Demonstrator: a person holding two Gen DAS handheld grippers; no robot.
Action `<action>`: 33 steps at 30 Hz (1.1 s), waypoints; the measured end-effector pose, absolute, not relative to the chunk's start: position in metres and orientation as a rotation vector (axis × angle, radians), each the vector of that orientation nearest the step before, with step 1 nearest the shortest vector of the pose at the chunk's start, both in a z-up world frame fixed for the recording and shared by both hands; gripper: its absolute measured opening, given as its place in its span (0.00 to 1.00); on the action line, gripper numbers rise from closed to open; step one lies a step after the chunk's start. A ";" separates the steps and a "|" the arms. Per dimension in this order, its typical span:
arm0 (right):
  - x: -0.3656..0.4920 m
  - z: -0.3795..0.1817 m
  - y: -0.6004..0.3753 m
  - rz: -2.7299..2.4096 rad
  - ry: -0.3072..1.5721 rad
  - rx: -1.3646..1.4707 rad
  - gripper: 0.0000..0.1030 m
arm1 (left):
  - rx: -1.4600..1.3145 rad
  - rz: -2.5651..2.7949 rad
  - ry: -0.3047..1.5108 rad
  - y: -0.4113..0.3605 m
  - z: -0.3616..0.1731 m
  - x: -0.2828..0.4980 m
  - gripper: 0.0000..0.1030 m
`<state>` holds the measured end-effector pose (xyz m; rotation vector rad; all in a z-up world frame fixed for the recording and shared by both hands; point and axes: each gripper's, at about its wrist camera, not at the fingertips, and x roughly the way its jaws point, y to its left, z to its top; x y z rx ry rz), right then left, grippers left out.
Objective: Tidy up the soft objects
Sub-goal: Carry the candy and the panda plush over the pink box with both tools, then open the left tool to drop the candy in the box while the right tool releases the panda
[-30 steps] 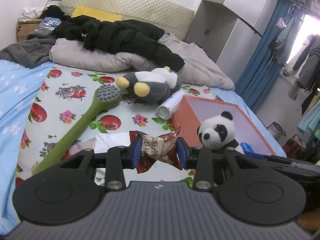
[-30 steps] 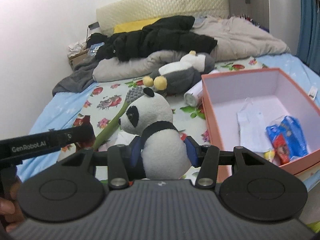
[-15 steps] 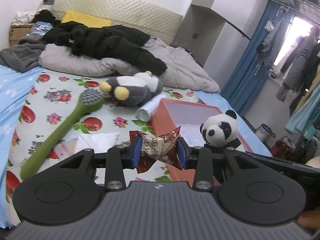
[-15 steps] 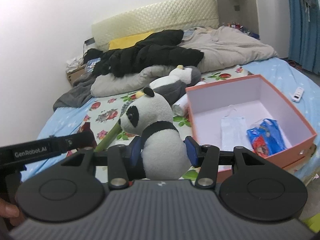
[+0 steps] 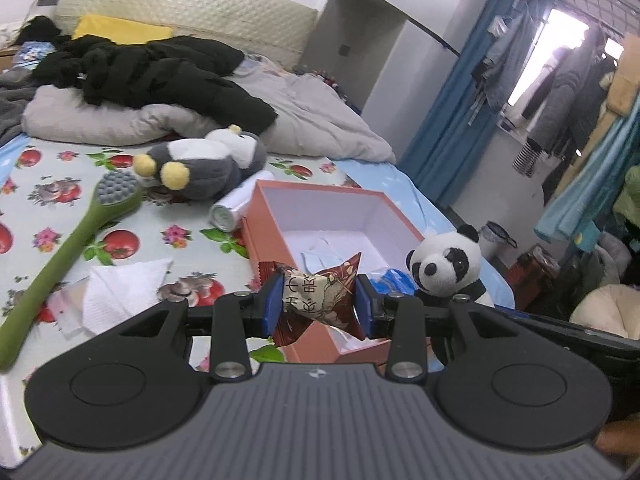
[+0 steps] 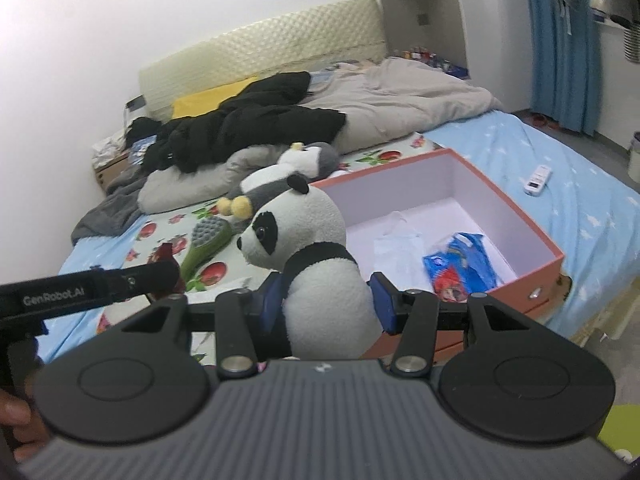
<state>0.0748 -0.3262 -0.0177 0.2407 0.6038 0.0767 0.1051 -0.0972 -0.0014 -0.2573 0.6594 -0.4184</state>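
Above the bed, the left gripper (image 5: 317, 303) pinches a snack packet (image 5: 316, 294) and the right gripper (image 6: 328, 304) clamps a toy panda (image 6: 310, 256); neither has reached the orange box (image 6: 536, 236), which already holds what looks like wrapped packets, while a grey plush (image 5: 200, 168) waits.

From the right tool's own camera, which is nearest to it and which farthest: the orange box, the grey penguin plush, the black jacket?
1. Orange cardboard box, just ahead, right.
2. Grey penguin plush, beyond it, mid-bed.
3. Black jacket, farthest, near the headboard.
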 end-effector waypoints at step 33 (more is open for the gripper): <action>0.224 -0.103 -0.431 -0.008 0.791 0.331 0.51 | -0.152 -0.505 0.881 -0.253 -0.072 0.313 0.43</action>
